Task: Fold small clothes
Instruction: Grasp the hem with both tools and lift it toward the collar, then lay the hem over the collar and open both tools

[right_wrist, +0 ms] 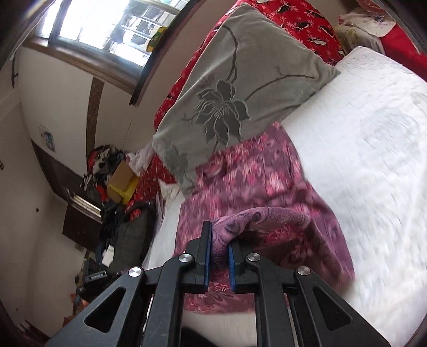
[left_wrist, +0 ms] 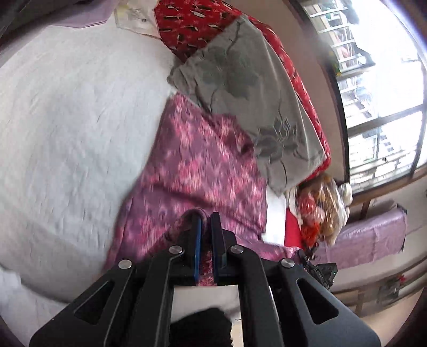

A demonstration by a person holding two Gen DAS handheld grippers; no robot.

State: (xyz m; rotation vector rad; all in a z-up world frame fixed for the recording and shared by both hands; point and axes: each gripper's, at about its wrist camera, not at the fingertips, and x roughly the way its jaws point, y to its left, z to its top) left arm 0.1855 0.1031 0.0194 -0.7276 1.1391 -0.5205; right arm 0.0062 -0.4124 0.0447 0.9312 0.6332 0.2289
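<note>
A pink and purple patterned garment (left_wrist: 202, 165) lies on the white bed sheet (left_wrist: 66, 128), its far edge by the grey flowered pillow (left_wrist: 240, 88). My left gripper (left_wrist: 205, 216) is shut on a bunched edge of this garment and lifts it off the sheet. In the right wrist view the same garment (right_wrist: 256, 170) spreads below the pillow (right_wrist: 234, 80). My right gripper (right_wrist: 218, 235) is shut on another raised fold of the garment, which drapes to the right over the flat part.
Red patterned bedding (left_wrist: 192, 24) lies behind the pillow along the wall. A window (left_wrist: 381, 88) is beyond it. A purple-covered bench (left_wrist: 368, 237) and a heap of bags (left_wrist: 323, 208) stand past the bed. Boxes and clutter (right_wrist: 114, 184) fill the room's corner.
</note>
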